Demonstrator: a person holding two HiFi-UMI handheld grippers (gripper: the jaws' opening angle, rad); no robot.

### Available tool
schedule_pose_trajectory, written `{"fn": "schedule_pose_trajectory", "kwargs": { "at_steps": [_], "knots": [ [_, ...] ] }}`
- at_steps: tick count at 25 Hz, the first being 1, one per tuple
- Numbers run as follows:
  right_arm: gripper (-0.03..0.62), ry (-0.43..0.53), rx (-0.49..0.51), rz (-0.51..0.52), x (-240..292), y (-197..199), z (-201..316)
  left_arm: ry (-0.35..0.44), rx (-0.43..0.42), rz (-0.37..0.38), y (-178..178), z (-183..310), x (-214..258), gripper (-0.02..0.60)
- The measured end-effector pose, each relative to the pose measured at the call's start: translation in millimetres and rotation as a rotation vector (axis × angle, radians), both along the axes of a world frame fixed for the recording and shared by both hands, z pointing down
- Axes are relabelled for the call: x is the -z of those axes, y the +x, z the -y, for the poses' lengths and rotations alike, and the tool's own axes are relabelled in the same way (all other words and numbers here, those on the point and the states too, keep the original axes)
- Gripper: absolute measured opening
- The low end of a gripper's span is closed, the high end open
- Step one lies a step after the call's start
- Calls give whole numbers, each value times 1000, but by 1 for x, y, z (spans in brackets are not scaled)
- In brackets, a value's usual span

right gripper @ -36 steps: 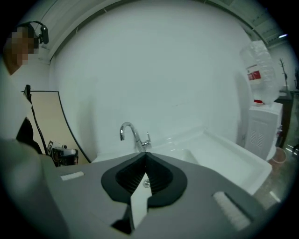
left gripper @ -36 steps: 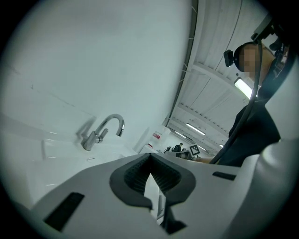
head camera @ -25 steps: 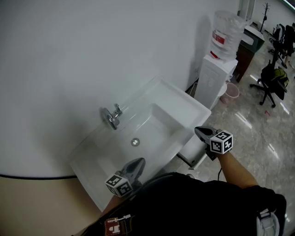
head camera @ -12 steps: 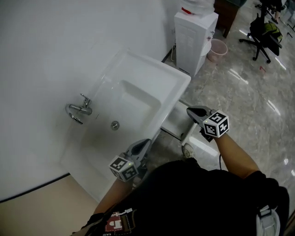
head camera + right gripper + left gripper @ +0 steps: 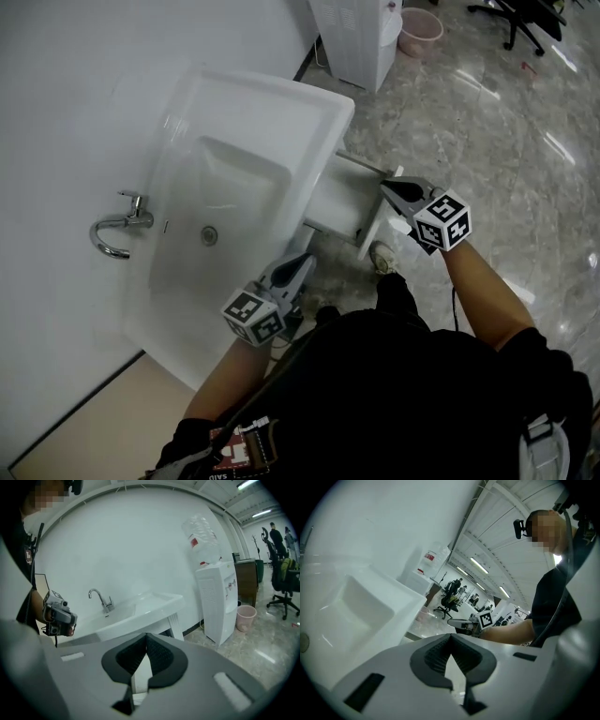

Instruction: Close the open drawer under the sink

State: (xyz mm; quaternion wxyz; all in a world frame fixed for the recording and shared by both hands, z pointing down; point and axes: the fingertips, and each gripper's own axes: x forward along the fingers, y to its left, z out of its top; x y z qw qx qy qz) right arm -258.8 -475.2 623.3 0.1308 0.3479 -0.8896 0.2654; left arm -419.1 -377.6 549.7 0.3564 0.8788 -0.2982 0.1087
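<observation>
The white sink [image 5: 309,112] hangs on the wall, with a chrome faucet [image 5: 117,225] at its left. Under it a white drawer [image 5: 339,199] stands pulled out toward the floor side, its front panel [image 5: 373,228] facing me. My right gripper [image 5: 389,190] is shut and empty, its tips just over the upper end of that front panel; whether they touch it I cannot tell. My left gripper [image 5: 305,263] is shut and empty below the sink's near edge, apart from the drawer. In the right gripper view the sink [image 5: 140,606] lies ahead of the shut right gripper [image 5: 146,635].
A white water dispenser [image 5: 352,33] and a pink bin [image 5: 419,28] stand beyond the sink on the glossy stone floor [image 5: 506,141]. A shoe [image 5: 382,256] shows beside the drawer. Office chairs [image 5: 281,581] stand far right.
The head view has tipped down, so the drawer shows more fully. Both grippers have come down, the right one to the drawer's front panel, the left one below the sink's edge.
</observation>
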Motion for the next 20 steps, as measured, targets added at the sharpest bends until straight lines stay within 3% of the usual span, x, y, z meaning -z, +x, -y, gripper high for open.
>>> {"fn": "schedule_pose_trajectory", "kwargs": {
  "at_steps": [11,20],
  "knots": [
    [5,-32,-2,-65,-90,43,-25,-81,-159,48,74,-5,-65,0],
    [25,-38,81,-138,-162,54,-59,-144,-257,87,118,-14,-115,0]
  ]
}}
